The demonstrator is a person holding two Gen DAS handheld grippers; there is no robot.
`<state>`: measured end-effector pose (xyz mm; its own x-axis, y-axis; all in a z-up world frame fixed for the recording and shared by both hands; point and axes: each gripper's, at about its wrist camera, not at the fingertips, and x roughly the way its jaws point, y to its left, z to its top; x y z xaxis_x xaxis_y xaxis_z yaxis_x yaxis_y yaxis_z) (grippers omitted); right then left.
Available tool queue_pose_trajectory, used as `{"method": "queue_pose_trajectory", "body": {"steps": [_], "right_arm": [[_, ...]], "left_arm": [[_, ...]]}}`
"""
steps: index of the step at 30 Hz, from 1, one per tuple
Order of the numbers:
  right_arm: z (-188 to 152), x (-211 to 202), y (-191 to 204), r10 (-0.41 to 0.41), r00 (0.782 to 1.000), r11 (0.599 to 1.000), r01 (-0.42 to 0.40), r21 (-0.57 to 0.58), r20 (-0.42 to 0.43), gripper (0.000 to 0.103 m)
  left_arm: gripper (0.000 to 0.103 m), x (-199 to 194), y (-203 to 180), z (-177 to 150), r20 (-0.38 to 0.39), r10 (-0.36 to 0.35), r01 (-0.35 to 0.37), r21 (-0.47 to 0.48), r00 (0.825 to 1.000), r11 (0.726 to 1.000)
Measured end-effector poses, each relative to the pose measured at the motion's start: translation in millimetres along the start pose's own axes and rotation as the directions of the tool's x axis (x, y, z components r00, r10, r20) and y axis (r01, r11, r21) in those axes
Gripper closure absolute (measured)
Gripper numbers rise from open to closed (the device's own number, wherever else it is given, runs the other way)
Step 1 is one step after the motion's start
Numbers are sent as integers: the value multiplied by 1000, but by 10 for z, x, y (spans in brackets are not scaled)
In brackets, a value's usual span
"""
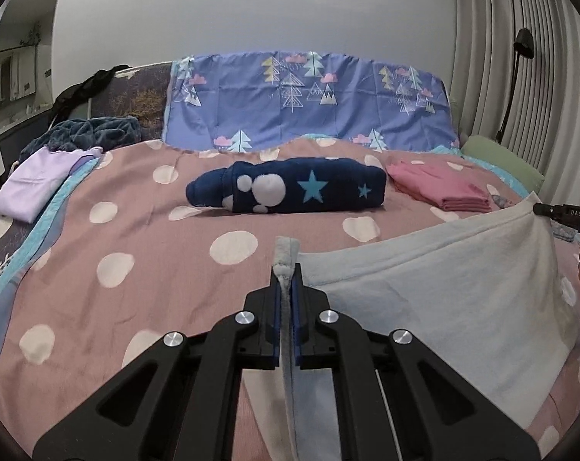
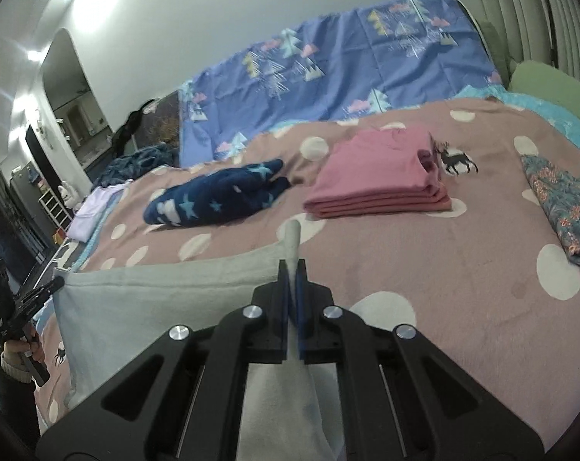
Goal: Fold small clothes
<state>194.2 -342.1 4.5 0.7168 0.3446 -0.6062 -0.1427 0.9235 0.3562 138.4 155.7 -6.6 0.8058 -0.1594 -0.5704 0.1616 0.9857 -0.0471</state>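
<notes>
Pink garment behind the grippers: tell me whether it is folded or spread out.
Folded. The pink garment lies as a neat flat stack, with several layered edges showing along its near side, on the polka-dot bedspread.

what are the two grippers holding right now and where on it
Both hold the pale grey garment: the left hand-held gripper pinches one top corner, the right hand-held gripper the other, its edge stretched between them.

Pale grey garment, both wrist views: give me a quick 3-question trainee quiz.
1. True or false: both grippers are shut on the pale grey garment.
2. Which folded item lies nearest the navy star-print fleece? A) pink stack B) lilac garment C) floral cloth
3. Fill in: the bed cover is dusty pink with white ____.

Key: 1 true: left gripper and right gripper each pinch a corner. 2 A. 3 dots.
</notes>
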Motion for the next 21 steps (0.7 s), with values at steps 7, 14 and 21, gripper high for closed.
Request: {"method": "queue_pose_trajectory", "body": {"steps": [7,14,21], "right_arm": [[-162,660,-354,-92,988,989,105,101,-125,89],[-474,120,-334,-72,990,995,80,56,-122,83],[-1150,-535,-417,-46,989,993,61,105,-140,73]], "left_arm": [[89,903,108,-300,-219,96,-99,-5,971,995],[59,289,-97,-433,-128,92,-89,30,987,996],[50,-295,-1097,-883,-167,-220,236,84,961,968]]}}
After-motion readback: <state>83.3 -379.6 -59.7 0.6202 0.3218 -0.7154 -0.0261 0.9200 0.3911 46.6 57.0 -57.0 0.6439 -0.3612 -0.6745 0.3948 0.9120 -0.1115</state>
